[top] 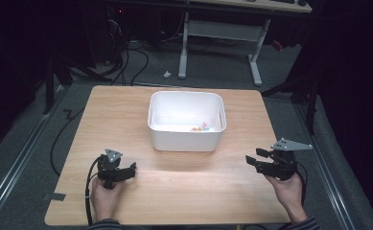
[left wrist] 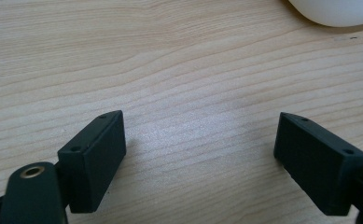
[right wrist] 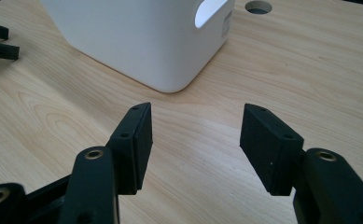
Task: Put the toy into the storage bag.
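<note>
Wooden surface (top: pixel 126 115) carries a white bin (top: pixel 186 120) at centre, small coloured items inside. Left gripper (top: pixel 126 171) at seven o'clock and right gripper (top: pixel 252 159) at four o'clock: fingers released, empty. Work appears finished.

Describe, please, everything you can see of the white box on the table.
The white box is a rectangular tub with rounded corners and smooth walls that look like plastic, open at the top. Each short end has a handle cutout; a small label sits beside the one seen in the right gripper view. It stands upright on the wooden table, a little behind the middle. A few small colourful pieces lie inside, near the right front corner; what they are is too small to tell. Nothing else touches it.
</note>
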Tool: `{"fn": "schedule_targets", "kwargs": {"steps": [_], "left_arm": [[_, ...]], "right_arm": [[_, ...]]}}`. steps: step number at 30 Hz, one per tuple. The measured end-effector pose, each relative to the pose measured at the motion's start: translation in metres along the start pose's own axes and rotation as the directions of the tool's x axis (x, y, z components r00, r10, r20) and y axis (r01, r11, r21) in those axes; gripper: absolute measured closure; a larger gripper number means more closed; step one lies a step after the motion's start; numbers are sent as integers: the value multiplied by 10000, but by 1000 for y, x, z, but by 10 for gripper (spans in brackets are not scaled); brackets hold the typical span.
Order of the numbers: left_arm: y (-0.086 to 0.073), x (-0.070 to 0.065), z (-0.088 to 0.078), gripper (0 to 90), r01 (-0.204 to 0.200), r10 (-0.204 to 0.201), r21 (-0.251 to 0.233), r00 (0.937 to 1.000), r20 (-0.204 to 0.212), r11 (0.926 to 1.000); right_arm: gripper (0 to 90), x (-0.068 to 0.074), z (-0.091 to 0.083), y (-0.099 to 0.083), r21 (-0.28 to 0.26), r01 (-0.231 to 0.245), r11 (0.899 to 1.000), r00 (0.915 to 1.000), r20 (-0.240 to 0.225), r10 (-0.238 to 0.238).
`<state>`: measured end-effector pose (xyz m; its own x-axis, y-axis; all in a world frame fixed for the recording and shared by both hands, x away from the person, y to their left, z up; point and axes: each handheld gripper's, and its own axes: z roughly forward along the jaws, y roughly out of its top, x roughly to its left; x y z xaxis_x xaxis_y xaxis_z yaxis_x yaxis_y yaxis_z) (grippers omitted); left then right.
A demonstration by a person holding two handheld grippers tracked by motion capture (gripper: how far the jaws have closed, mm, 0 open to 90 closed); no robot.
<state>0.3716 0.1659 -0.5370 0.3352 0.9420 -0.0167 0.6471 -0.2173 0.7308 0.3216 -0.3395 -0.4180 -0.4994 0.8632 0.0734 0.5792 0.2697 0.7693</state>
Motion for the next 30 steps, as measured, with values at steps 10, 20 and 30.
{"fn": "schedule_targets", "kwargs": {"steps": [10, 20, 30], "left_arm": [[0, 0, 0, 170, 0, 0, 1, 10000, 4, 10000], [0, 0, 0, 170, 2, -2, -1, 10000, 6, 10000], [0, 0, 0, 170, 3, -3, 0, 10000, 9, 10000]], "right_arm": [[445, 4, 21, -7, 339, -43, 9994, 9999, -121, 47], [436, 6, 44, -13, 587, -109, 9982, 9991, -401, 132], [426, 4, 67, -22, 884, -297, 9956, 9988, -358, 330]]}}
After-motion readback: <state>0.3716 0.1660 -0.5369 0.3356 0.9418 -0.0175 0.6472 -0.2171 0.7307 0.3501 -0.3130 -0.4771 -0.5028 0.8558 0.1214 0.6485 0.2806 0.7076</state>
